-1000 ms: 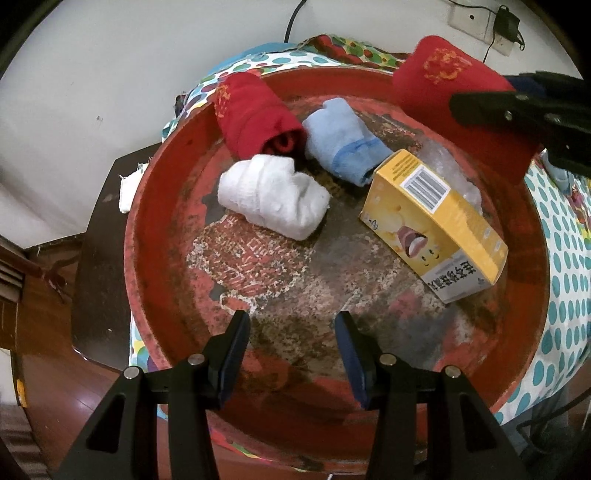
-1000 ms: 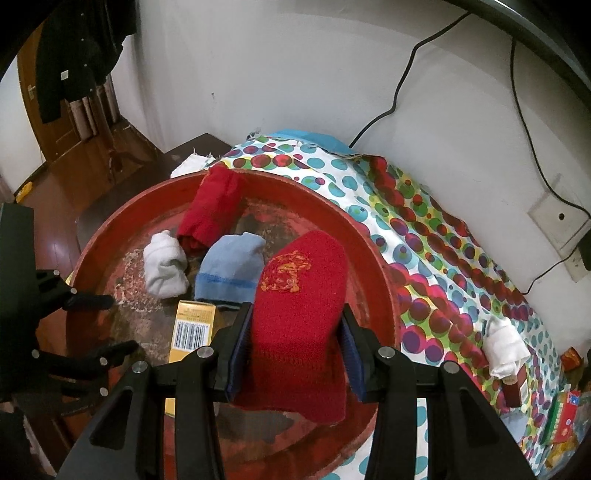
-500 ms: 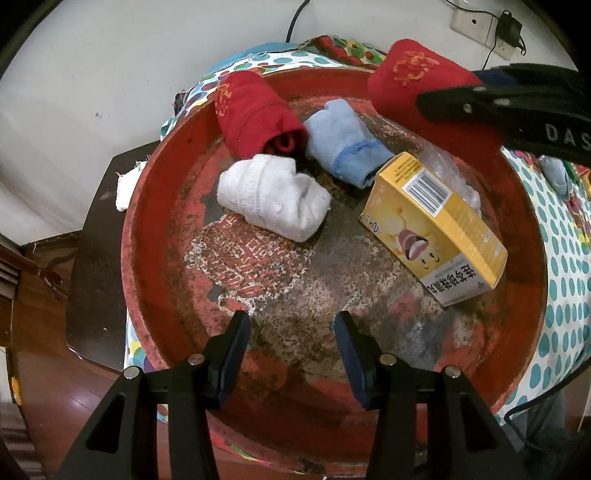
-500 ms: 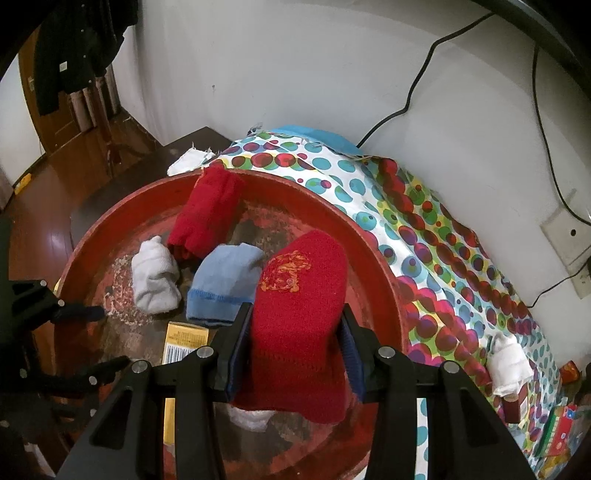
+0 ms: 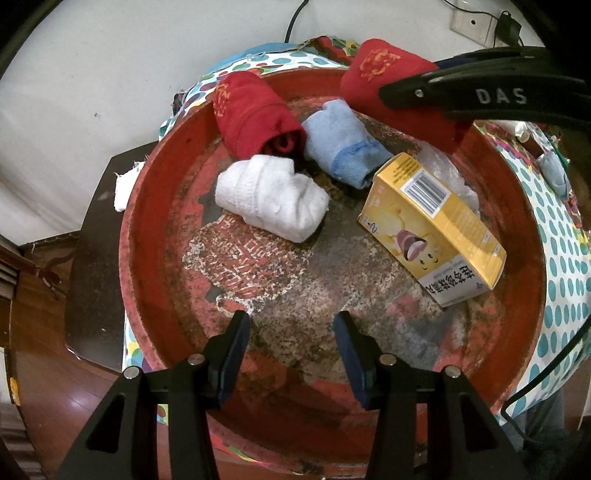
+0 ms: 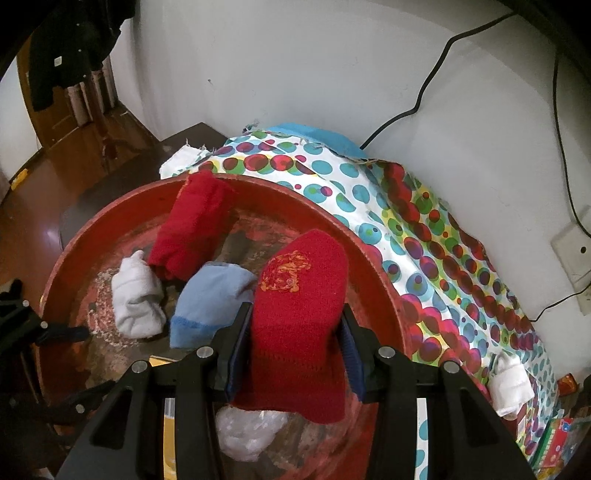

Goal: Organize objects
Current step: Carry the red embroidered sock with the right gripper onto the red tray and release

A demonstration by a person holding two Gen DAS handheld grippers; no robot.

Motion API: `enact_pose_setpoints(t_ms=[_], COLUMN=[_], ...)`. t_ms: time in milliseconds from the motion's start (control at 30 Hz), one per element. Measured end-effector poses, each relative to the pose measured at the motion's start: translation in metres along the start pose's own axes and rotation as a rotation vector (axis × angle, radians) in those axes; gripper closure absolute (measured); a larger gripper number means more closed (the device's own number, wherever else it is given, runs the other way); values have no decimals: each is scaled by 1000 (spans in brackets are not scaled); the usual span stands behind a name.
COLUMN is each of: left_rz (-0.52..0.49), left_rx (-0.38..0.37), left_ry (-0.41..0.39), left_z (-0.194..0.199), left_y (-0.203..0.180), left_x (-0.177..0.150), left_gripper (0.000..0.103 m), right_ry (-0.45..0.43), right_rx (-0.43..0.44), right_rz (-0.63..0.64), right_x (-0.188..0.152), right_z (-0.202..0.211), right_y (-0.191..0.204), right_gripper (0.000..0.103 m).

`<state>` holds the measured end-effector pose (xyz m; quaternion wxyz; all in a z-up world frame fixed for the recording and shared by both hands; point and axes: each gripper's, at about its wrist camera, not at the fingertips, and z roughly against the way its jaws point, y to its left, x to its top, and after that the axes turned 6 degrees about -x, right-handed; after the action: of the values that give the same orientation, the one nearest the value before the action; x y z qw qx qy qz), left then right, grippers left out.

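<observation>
Sock (image 6: 299,325) gripped (over tray (image 6: 373,266)).

We see a plain white wall (image 6: 332,92) behind everything, with a black cable (image 6: 424,92) running down it and a pale wall socket (image 6: 574,245) at the right edge. Over in the left wrist view another socket (image 5: 474,22) has a black plug (image 5: 508,26) in it. The floor (image 6: 40,192) is glossy reddish-brown wood, catching some light. A wooden door (image 6: 48,92) stands at the far left with dark clothing (image 6: 66,48) hanging by it. A dark low cabinet (image 5: 96,229) sits against the wall, and beside it a dotted cloth (image 6: 424,251) in many colours covers the surface.
</observation>
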<state>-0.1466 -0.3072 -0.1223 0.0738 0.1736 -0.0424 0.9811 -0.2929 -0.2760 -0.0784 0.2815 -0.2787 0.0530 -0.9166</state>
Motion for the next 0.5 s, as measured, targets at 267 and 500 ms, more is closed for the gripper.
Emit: enact_pose_setpoints(t_ms=[267, 500], left_rz=[-2, -4], left_rx=[1, -4], left_ry=[0, 1], left_z=[3, 4], left_y=[1, -1], left_x=[0, 1], left_gripper=[54, 54], right_ry=[11, 8], right_rx=[-4, -12], right_rz=[8, 15], right_x=[-2, -2], right_z=[-4, -2], right_y=[-2, -3], right_gripper=[60, 60])
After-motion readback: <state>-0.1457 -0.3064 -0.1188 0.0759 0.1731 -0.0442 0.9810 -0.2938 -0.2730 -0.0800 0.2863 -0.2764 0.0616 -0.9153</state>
